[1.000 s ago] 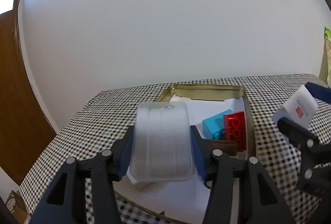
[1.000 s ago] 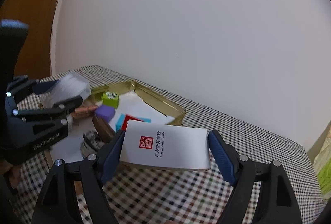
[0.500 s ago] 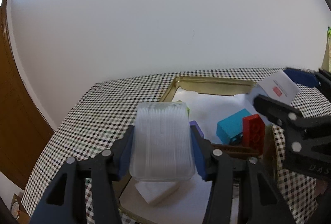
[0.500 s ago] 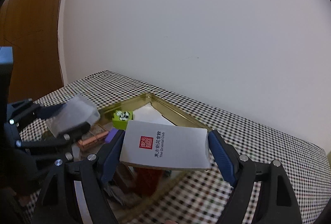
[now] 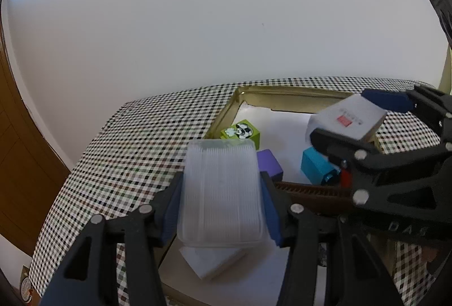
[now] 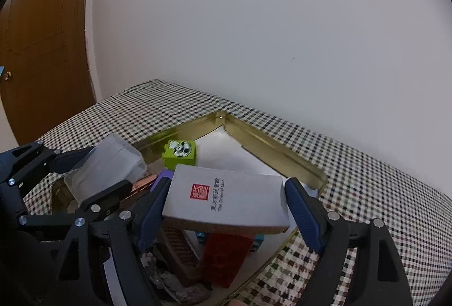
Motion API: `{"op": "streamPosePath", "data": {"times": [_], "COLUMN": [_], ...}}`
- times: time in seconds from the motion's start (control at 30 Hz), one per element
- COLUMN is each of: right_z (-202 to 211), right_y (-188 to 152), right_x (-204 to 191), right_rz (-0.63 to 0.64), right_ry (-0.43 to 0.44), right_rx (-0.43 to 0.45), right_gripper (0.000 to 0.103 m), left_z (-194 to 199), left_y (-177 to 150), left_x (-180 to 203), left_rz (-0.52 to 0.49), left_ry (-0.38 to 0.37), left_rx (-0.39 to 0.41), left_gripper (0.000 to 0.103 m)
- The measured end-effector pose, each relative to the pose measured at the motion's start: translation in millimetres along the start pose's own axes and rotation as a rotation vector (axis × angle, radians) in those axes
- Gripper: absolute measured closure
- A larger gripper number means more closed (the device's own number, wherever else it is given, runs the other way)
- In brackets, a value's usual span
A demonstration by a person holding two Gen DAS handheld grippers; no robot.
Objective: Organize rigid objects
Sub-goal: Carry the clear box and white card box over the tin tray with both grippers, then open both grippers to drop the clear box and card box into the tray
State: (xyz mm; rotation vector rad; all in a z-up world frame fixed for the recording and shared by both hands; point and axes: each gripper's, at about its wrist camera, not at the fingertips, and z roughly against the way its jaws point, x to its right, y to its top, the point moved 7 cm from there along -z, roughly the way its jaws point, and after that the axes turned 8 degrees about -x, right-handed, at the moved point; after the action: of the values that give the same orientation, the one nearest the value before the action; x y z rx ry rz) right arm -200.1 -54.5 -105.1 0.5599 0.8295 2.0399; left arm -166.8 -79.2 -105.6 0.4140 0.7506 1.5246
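Note:
My left gripper point(image 5: 221, 193) is shut on a clear ribbed plastic box point(image 5: 220, 190) and holds it above the near left part of a gold tray point(image 5: 282, 92). My right gripper point(image 6: 226, 201) is shut on a white card box with a red seal point(image 6: 226, 198) and holds it above the tray's right side; both also show in the left wrist view point(image 5: 347, 119). The left gripper with the clear box appears in the right wrist view point(image 6: 107, 167). In the tray lie a green block point(image 5: 241, 132), a purple block point(image 5: 269, 163), a blue block point(image 5: 317, 166), a red brick point(image 6: 226, 255) and a brown comb point(image 5: 305, 188).
The tray sits on a checkered tablecloth point(image 5: 135, 153) against a white wall. A white paper liner point(image 5: 279, 125) covers the tray floor, and a small white box point(image 5: 212, 260) lies under the clear box. A wooden door point(image 6: 42, 51) stands to the left.
My right gripper has carried the white card box leftward over the tray, closer to my left gripper. My left gripper has shifted a little with the clear box.

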Motion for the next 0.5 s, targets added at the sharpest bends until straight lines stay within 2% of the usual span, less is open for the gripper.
{"op": "streamPosePath", "data": {"times": [0.17,0.23,0.3,0.37,0.5], "right_z": [8,15,20,29,45], "right_y": [-2,-5,-7,-10,-15], "right_x": [-2,-1,2,6,12], "right_rz": [0.010,0.002,-0.007,-0.017,-0.042], "right_ry": [-0.011,-0.013,-0.028,-0.034,-0.035], "right_rx": [0.006,0.011,0.017,0.024,0.043], "right_gripper": [0.020,0.016,0.012,0.012,0.012], "left_z": [-1,2,6,12,17], "left_y": [-2,-3,-3,-2,-2], "left_x": [3,2,1,1,-1], "left_rz": [-0.003,0.001,0.006,0.012,0.001], "left_ry": [0.001,0.008,0.016,0.024,0.033], "left_rx": [-0.009,-0.004,0.004,0.023,0.047], "left_gripper": [0.052,0.050,0.039,0.021,0.010]}}
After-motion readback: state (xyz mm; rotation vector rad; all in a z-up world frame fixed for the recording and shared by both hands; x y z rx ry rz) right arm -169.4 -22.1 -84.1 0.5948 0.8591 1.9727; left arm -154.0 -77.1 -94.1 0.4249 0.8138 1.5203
